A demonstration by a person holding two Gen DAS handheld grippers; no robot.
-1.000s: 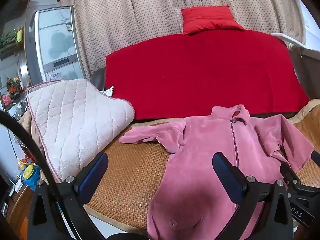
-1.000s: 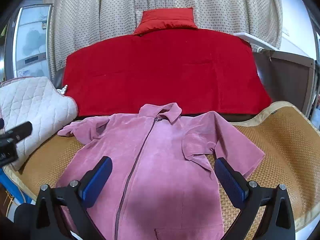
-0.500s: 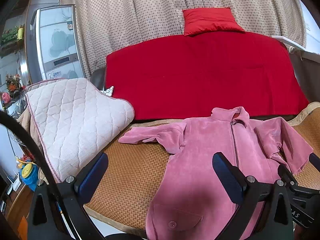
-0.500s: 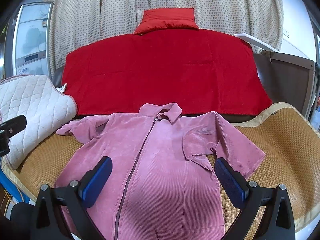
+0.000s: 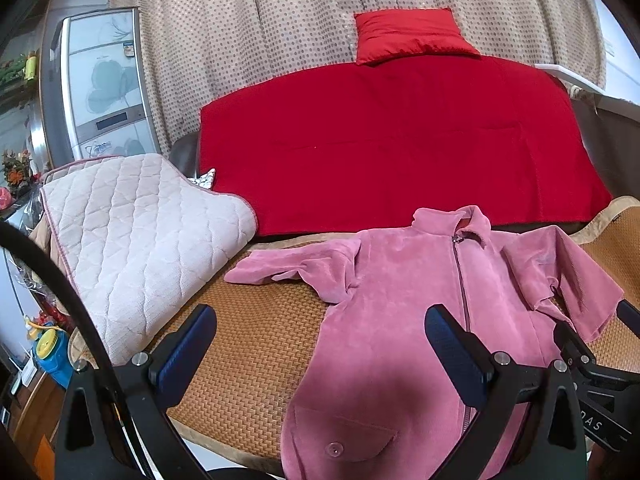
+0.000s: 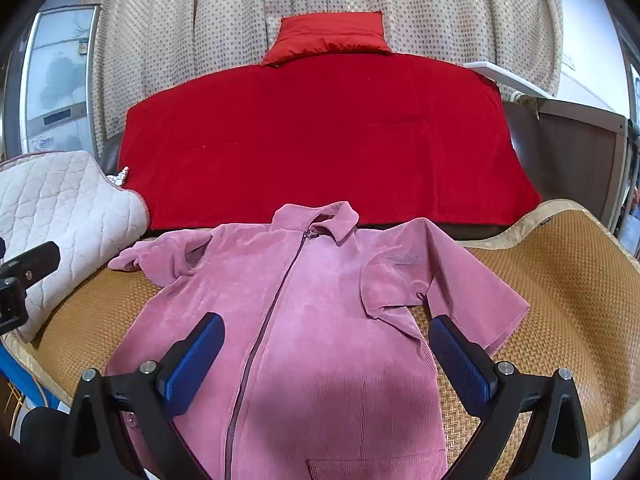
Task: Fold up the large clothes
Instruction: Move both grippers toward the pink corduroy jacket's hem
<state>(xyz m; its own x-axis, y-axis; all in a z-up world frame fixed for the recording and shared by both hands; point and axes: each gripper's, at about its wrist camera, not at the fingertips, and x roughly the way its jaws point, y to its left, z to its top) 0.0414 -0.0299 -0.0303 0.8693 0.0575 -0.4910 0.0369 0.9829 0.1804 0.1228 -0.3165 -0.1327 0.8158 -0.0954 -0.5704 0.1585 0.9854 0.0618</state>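
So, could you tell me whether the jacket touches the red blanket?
Cannot tell: in the right wrist view the jacket's collar overlaps the blanket's edge, hiding any gap.

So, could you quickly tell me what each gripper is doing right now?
Left gripper: open, holding nothing, above the pink jacket.
Right gripper: open, holding nothing, above the jacket.

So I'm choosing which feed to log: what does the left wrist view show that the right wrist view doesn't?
Only the left wrist view shows the blue and yellow toy beside the bed, the flowers, and the jacket's buttoned lower pocket. Only the right wrist view shows the wooden panel at the right and the woven mat's full right side. Both share the pink jacket, red blanket, red pillow, quilted pad, and both grippers, left and right, open.
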